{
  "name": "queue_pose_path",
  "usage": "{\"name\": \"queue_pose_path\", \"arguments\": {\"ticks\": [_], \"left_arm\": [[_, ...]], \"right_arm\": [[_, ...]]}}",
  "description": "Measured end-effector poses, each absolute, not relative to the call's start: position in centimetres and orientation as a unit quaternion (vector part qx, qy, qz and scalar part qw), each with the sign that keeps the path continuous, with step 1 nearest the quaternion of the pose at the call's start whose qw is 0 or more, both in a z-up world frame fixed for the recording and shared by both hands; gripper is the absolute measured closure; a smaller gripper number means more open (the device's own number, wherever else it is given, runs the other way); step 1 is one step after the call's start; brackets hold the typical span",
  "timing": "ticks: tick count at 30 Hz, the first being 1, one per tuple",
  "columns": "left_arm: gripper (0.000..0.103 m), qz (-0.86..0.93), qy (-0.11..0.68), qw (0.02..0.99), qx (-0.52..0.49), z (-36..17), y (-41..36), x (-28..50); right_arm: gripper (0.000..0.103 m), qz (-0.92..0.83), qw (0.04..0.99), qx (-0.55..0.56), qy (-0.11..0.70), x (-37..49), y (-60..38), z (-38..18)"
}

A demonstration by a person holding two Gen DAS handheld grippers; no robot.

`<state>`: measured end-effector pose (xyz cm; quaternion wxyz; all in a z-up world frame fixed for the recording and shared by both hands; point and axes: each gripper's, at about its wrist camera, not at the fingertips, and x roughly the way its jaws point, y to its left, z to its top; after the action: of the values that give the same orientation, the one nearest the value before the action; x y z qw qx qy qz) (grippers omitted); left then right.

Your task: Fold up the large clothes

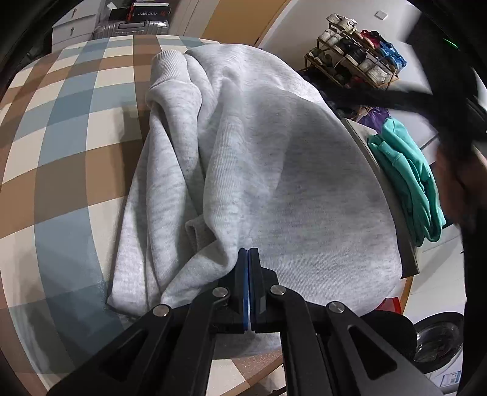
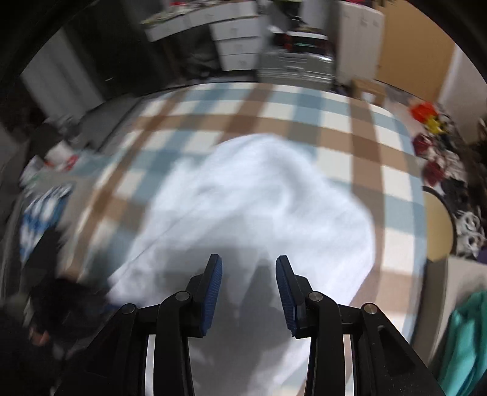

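Observation:
A large light-grey sweatshirt (image 1: 274, 170) lies crumpled on the checked tablecloth (image 1: 61, 128), one ribbed cuff (image 1: 167, 64) at the far end. My left gripper (image 1: 248, 254) is shut, its blue pads pinching a fold of the sweatshirt at the near edge, and the cloth pulls into creases towards it. In the blurred right wrist view my right gripper (image 2: 249, 268) hangs open above the sweatshirt (image 2: 258, 195), with nothing between its fingers (image 2: 213, 286). Its shadow falls on the cloth below.
Folded teal clothes (image 1: 408, 179) lie stacked at the table's right edge, also seen as the teal clothes (image 2: 465, 341). A shoe rack (image 1: 353, 58) stands beyond on the floor. A suitcase (image 1: 134, 27) and drawers are behind the table. A dark sleeve (image 1: 456, 121) crosses at right.

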<state>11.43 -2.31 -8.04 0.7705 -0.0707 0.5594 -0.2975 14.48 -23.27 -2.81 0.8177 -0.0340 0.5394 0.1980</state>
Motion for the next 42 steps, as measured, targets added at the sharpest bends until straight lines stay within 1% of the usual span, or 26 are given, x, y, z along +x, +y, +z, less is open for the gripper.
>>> {"name": "queue_pose_path", "arguments": {"ticks": [2, 4, 6, 8, 10, 14, 15, 17, 20, 22, 23, 24, 26, 29, 31, 36, 37, 40, 42], "left_arm": [[0.103, -0.295, 0.562, 0.768, -0.081, -8.2, -2.0, 11.5], [0.103, -0.295, 0.564, 0.767, -0.086, -8.4, -1.9, 11.6], [0.103, -0.294, 0.566, 0.764, -0.091, -8.6, -1.7, 11.6], [0.103, -0.297, 0.572, 0.758, -0.101, -8.9, -1.2, 11.4], [0.103, -0.291, 0.572, 0.76, -0.101, -8.7, -0.6, 11.1], [0.103, -0.279, 0.574, 0.765, -0.086, -8.5, -1.3, 10.9], [0.103, -0.278, 0.574, 0.766, -0.084, -8.5, -1.8, 11.2], [0.103, -0.284, 0.574, 0.763, -0.091, -8.6, -1.9, 11.4], [0.103, -0.291, 0.575, 0.756, -0.112, -8.8, -1.3, 11.4], [0.103, -0.291, 0.575, 0.756, -0.114, -8.8, -0.9, 11.2], [0.103, -0.29, 0.575, 0.757, -0.112, -8.7, -1.0, 11.2], [0.103, -0.289, 0.575, 0.757, -0.11, -8.7, -1.0, 11.1], [0.103, -0.289, 0.576, 0.757, -0.111, -8.7, -0.8, 11.0], [0.103, -0.289, 0.576, 0.756, -0.112, -8.8, -0.4, 10.9], [0.103, -0.287, 0.574, 0.76, -0.106, -8.7, -0.6, 10.9], [0.103, -0.288, 0.578, 0.756, -0.111, -8.8, -0.5, 11.0], [0.103, -0.288, 0.579, 0.754, -0.114, -8.8, -0.5, 11.0], [0.103, -0.288, 0.58, 0.754, -0.111, -8.7, -0.6, 11.0], [0.103, -0.289, 0.579, 0.755, -0.105, -8.6, -0.8, 11.0]], "right_arm": [[0.067, 0.228, 0.802, -0.033, 0.551, 10.6, -22.2, -2.8], [0.068, 0.252, 0.784, -0.018, 0.567, 8.8, -20.9, -3.9], [0.067, 0.238, 0.766, -0.013, 0.597, 7.5, -20.5, -7.0], [0.068, 0.225, 0.771, -0.006, 0.595, 7.1, -20.2, -9.0], [0.072, 0.22, 0.778, 0.013, 0.588, 7.6, -20.2, -9.6], [0.074, 0.205, 0.784, 0.035, 0.585, 9.5, -19.7, -10.5], [0.076, 0.199, 0.788, 0.042, 0.581, 9.6, -19.7, -10.5], [0.076, 0.199, 0.791, 0.045, 0.577, 9.5, -19.8, -10.1], [0.08, 0.2, 0.786, 0.04, 0.584, 9.8, -20.8, -8.1], [0.075, 0.181, 0.805, 0.046, 0.562, 10.3, -21.9, -6.1], [0.075, 0.172, 0.819, 0.046, 0.546, 11.1, -22.3, -4.9], [0.075, 0.172, 0.819, 0.047, 0.546, 12.4, -22.3, -4.4], [0.075, 0.173, 0.806, 0.052, 0.564, 14.5, -21.7, -4.9], [0.075, 0.147, 0.784, 0.008, 0.603, 18.4, -20.1, -8.5], [0.075, 0.136, 0.774, -0.02, 0.618, 19.1, -19.5, -10.9], [0.075, 0.122, 0.752, -0.026, 0.648, 20.6, -18.8, -10.0], [0.076, 0.132, 0.75, -0.034, 0.647, 21.0, -18.6, -9.2], [0.076, 0.155, 0.797, -0.01, 0.584, 21.9, -19.8, -5.2], [0.075, 0.153, 0.803, 0.002, 0.577, 23.5, -19.8, -4.9]]}}
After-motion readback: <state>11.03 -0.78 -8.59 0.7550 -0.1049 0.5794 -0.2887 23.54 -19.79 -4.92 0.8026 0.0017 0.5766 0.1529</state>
